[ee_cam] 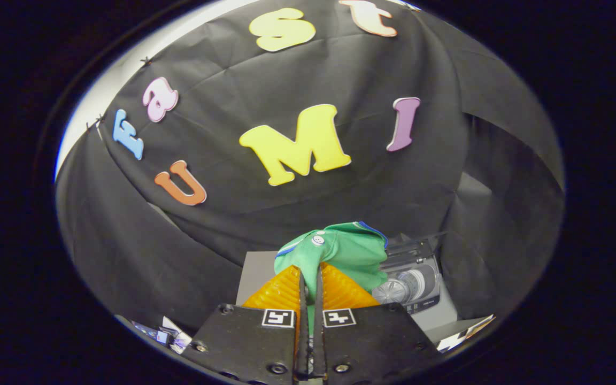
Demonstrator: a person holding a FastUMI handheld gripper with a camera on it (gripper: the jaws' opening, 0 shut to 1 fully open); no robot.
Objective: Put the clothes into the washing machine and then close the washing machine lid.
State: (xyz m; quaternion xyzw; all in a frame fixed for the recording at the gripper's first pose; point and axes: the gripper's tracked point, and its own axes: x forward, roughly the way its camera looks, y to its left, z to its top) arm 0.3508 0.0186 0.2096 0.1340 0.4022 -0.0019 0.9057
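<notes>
The claw (309, 278) is closed on a green garment (348, 254), both fingers (281, 291) pressing a fold of the cloth so that only a thin strip of green shows in the slit between them. The garment bunches up just ahead of the fingertips — a soft, crumpled green fabric with blue and white trim along its upper edge and a small round pale badge (317, 240) near the top. Whatever is printed on that badge is too small to read. Each finger carries a small square black-and-white marker (278, 318) at its base; these are patterns, not words.

Beyond the garment and to its right stands the washing machine (412, 280), a small grey toy-like unit on a pale bench (257, 267). Its lid is raised at the back and a round drum opening shows below. The cloth hides the machine's left part, and any lettering on its front panel cannot be made out. The garment hangs held above and beside the opening, not inside it.
</notes>
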